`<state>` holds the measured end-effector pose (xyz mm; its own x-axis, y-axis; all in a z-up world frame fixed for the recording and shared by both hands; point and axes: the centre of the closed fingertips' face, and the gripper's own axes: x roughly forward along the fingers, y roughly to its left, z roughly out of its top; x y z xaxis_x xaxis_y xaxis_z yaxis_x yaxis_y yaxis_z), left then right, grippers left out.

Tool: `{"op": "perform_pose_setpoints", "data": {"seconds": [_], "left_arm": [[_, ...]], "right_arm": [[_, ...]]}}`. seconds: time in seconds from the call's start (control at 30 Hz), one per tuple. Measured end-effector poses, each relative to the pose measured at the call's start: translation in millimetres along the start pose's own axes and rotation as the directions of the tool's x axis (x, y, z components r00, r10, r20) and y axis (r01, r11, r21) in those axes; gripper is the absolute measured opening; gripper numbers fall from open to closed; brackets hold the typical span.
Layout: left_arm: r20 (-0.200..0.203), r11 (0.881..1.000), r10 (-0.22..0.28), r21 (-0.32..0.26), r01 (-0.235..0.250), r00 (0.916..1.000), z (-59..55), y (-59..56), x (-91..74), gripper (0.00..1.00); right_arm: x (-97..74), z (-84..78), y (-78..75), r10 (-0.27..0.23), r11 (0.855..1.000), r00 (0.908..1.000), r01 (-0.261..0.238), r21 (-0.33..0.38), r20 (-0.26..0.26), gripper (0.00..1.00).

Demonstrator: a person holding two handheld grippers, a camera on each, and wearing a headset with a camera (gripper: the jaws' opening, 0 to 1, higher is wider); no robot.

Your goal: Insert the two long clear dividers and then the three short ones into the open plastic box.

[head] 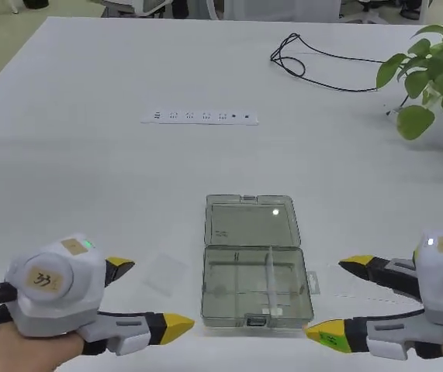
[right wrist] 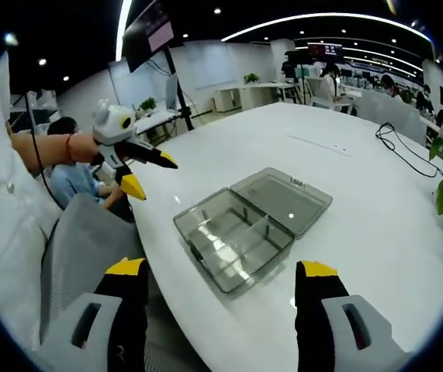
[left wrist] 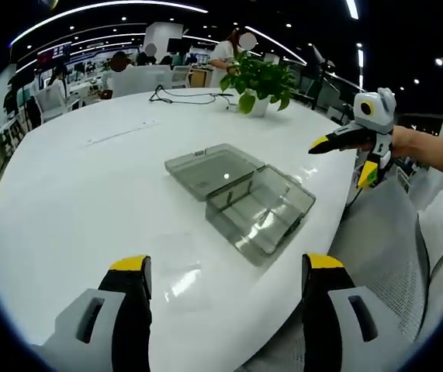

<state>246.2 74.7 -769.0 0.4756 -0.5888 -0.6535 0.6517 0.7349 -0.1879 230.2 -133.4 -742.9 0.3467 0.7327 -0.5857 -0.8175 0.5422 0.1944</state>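
The open plastic box (head: 256,288) lies on the white worktop (head: 89,178) near its front edge, between the two tools, with its lid (head: 250,221) flat behind the base. One clear divider (head: 270,277) appears to stand upright in the base, right of the middle, so I judge the long-divider step half done. A faint clear piece (head: 165,273) lies flat just left of the box, near the left tool (head: 164,293); I cannot tell whether it is long or short. The next move calls for lifting a thin sheet off a smooth surface and lining it up with the box's slots. The left tool and the right tool (head: 322,298) both gape wide, holding nothing. The left tool's round sticker (head: 44,279) reads "33".
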Motion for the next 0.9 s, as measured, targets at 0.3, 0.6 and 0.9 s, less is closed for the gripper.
{"op": "perform_pose_setpoints", "data": {"seconds": [0.3,0.6,0.9], "left_arm": [[-0.17,0.995,0.032,-0.082,-0.047,0.9849,-28.7,19.7,20.8,0.7],[-0.286,0.987,0.077,-0.113,-0.114,0.9551,-48.6,33.8,35.1,0.64],[-0.361,0.984,0.129,-0.071,-0.165,0.9238,-56.5,43.5,43.6,0.54]], "right_arm": [[-7.1,-5.9,-1.6,0.005,1.0,0.9995,-0.005,-0.016,0.03,0.81],[-9.7,-7.8,5.6,0.025,0.999,0.9973,-0.022,-0.042,0.069,0.85],[-13.2,-7.6,3.4,0.012,1.0,0.9955,-0.009,-0.027,0.094,0.85]]}}
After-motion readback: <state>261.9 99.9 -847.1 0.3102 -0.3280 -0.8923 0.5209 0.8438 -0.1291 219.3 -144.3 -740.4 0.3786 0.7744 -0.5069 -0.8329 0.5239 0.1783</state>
